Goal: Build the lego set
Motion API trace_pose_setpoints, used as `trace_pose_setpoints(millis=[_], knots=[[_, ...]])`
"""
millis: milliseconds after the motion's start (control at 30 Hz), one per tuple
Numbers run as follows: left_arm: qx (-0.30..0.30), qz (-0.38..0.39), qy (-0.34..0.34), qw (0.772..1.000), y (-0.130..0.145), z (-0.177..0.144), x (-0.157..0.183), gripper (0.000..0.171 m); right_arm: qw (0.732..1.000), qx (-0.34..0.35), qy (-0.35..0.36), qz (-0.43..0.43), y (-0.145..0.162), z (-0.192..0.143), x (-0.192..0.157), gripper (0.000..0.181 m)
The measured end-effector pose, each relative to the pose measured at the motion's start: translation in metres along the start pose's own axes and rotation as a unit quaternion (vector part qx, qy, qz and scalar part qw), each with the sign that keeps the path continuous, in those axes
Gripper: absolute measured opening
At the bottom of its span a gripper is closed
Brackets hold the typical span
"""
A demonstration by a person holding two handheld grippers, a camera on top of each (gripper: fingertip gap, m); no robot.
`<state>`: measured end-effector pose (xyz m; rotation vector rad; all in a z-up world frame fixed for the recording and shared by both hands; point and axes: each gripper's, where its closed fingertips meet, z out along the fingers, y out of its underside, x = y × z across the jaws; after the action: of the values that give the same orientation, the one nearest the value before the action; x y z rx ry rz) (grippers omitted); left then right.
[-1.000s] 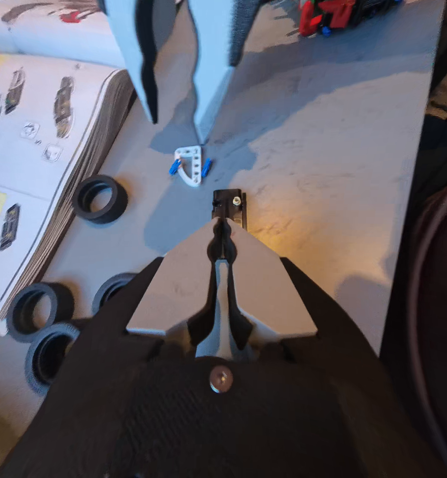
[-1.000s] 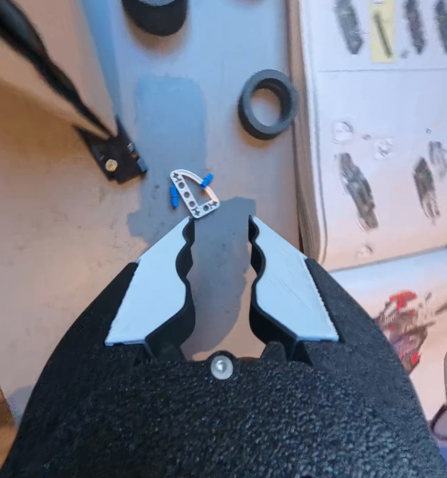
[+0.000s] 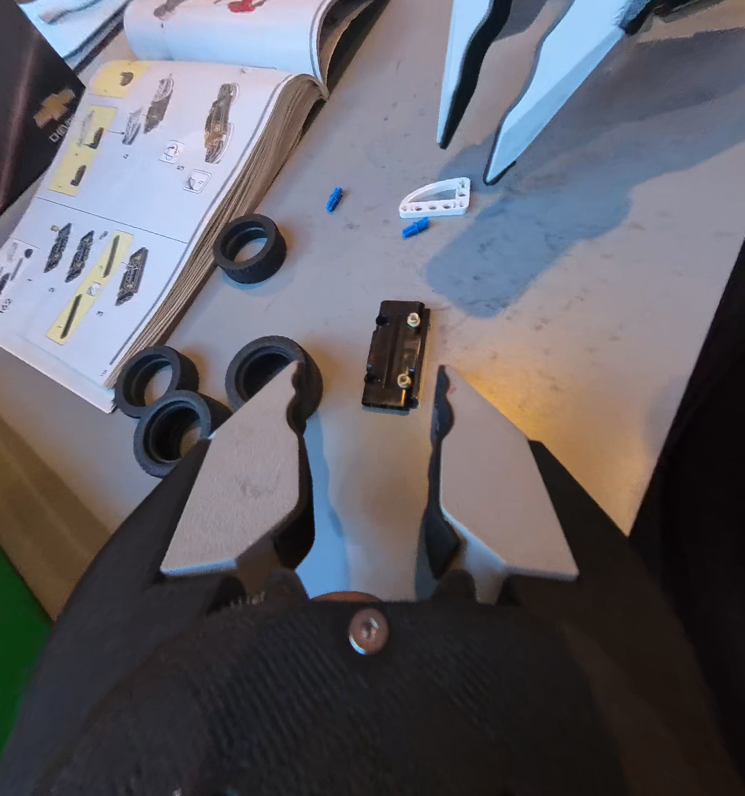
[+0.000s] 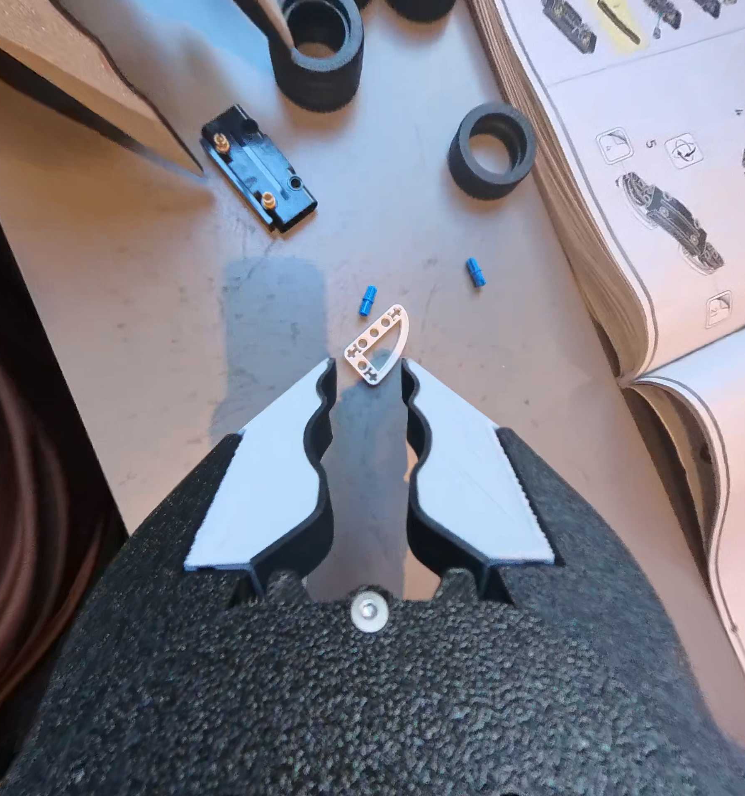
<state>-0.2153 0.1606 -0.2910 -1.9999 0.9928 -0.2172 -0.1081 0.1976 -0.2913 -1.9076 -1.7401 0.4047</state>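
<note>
Both grippers open, empty: left gripper point(image 3: 366, 379) has the black block point(image 3: 395, 354) flat on the table point(image 3: 556, 344) just off its tips at 12 o'clock; right gripper point(image 4: 367, 362) has the white curved piece point(image 4: 377, 343) touching nothing, also at 12. Blue pins point(image 4: 367, 300) point(image 4: 475, 272) at 12 and 1, tyres point(image 3: 250, 248) and manual point(image 3: 116, 206) at 10–11 from left gripper.

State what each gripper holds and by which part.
Nothing: left gripper open near the black piece; right gripper open by the white piece.
</note>
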Motion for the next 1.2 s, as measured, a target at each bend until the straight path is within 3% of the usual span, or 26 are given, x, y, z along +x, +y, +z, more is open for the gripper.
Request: trace_pose_setpoints(millis=[200,300,433,567,667,767,900,1033,1200], knots=[[0.003,-0.002,0.044,0.999,-0.010,0.015,0.003,0.036,0.999,-0.017,-0.045,-0.006,0.008,0.016,0.002,0.037],[-0.003,0.017,0.026,1.000,-0.013,0.022,-0.002,0.033,0.998,-0.018,-0.068,0.002,0.008,0.016,0.000,0.029],[-0.012,0.004,-0.002,1.000,-0.012,0.026,-0.014,0.006,0.997,-0.029,-0.067,0.018,0.013,0.013,-0.008,0.021],[-0.007,0.014,-0.002,1.000,-0.013,0.025,-0.012,0.020,0.998,-0.030,-0.058,0.025,0.015,0.009,-0.019,0.021],[-0.005,0.030,-0.029,0.999,-0.013,0.023,-0.014,0.043,0.998,-0.026,-0.040,0.041,0.017,0.004,-0.017,0.023],[-0.003,0.026,-0.038,0.999,-0.011,0.016,-0.010,0.052,0.997,-0.001,-0.040,0.061,0.012,0.001,-0.018,0.033],[0.029,0.003,-0.050,0.998,-0.010,-0.004,-0.010,0.046,0.998,0.020,-0.013,0.061,0.007,0.003,-0.016,0.037],[0.067,-0.048,-0.088,0.993,-0.005,-0.031,-0.023,0.036,0.991,0.095,0.014,0.091,-0.012,-0.005,-0.007,0.035],[0.042,-0.110,-0.096,0.988,0.014,-0.037,-0.043,0.034,0.970,0.177,0.035,0.160,-0.021,-0.012,0.007,0.030]])
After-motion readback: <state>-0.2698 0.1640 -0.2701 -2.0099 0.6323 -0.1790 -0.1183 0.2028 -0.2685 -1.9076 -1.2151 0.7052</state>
